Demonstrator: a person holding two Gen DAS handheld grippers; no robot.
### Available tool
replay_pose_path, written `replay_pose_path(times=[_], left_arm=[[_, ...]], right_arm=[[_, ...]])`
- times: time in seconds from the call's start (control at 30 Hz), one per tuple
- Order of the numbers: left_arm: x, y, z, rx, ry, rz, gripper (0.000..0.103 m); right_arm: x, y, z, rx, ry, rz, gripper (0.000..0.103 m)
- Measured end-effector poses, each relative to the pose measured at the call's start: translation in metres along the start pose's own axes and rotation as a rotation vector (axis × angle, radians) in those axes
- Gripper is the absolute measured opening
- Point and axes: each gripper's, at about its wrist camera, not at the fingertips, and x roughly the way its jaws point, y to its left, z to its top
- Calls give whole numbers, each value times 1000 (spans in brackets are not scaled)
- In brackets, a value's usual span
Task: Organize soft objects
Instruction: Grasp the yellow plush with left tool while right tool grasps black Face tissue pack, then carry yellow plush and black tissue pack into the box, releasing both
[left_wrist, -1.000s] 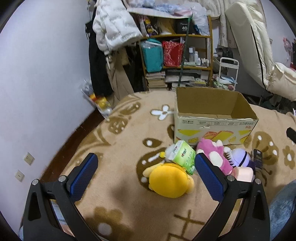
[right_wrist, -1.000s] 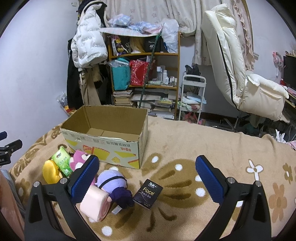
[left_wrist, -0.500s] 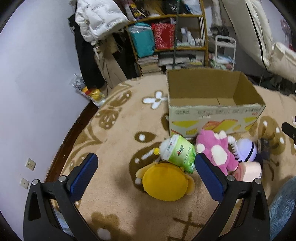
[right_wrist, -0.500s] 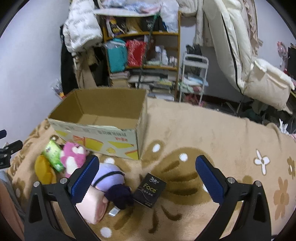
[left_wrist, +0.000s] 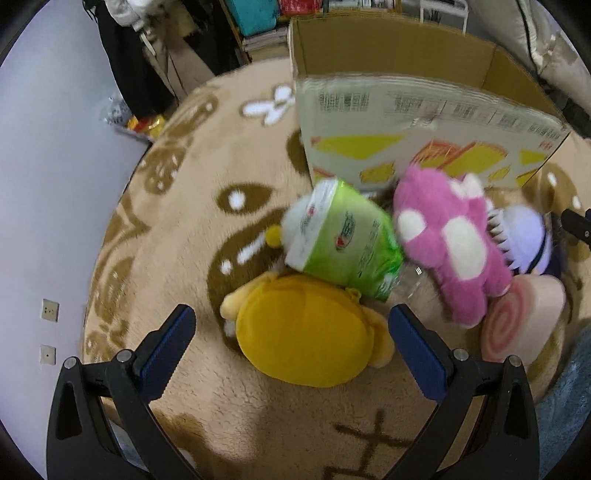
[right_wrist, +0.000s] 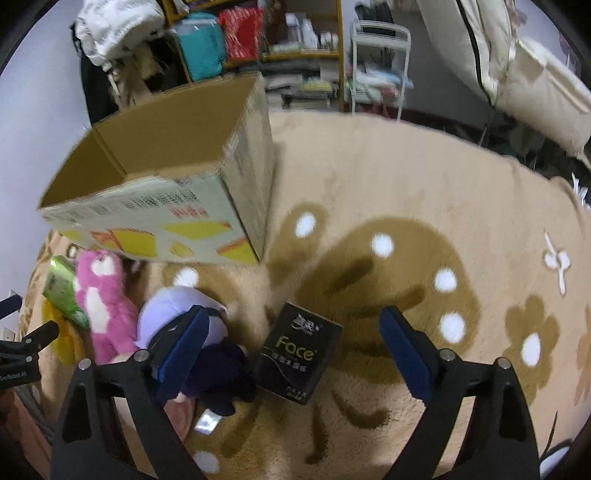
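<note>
Hovering over the toy pile, the left gripper (left_wrist: 291, 347) has its fingers spread wide around the yellow plush (left_wrist: 306, 332), not squeezing it. The green tissue pack (left_wrist: 343, 240) and pink plush (left_wrist: 447, 236) sit just past it, near the cardboard box (left_wrist: 406, 122). The right gripper (right_wrist: 291, 350) is also released, over the black Face pack (right_wrist: 295, 354) on the blanket (right_wrist: 406, 177).
</note>
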Motion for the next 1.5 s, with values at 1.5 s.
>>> replay_pose_path(times=[1.5], left_arm=[[-37,29,-16,-133,-132,-9,80]], right_arm=[[-21,10,-13,-43,-107,33,58]])
